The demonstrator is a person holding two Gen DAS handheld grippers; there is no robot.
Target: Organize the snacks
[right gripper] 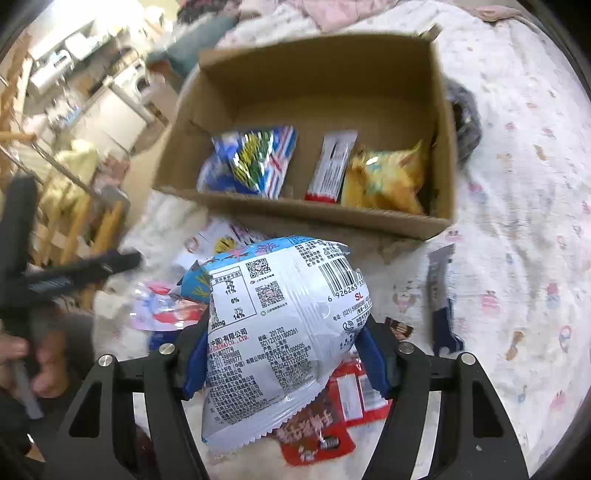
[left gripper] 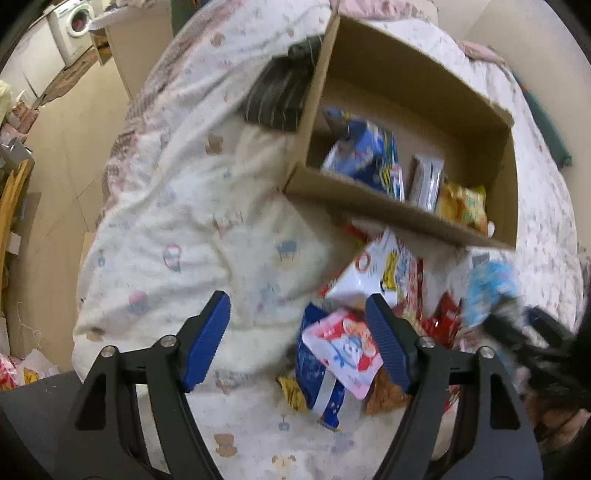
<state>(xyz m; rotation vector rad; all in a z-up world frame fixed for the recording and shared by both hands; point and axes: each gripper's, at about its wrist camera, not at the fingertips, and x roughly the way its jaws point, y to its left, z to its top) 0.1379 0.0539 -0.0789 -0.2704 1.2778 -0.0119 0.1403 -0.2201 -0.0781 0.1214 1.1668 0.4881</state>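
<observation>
An open cardboard box lies on a bed. It holds a blue packet, a white and red bar and a yellow bag. In front of it is a pile of loose snack packets. My left gripper hangs open over the pile's left edge. A pink and white packet lies below, close to its right finger, not pinched. My right gripper is shut on a puffy blue and white snack bag, held above red packets. It shows blurred in the left wrist view.
A white patterned quilt covers the bed. A grey cloth lies against the box's far side. A dark blue bar lies alone to the right of the pile. The floor, a wooden rack and a washing machine are to the left.
</observation>
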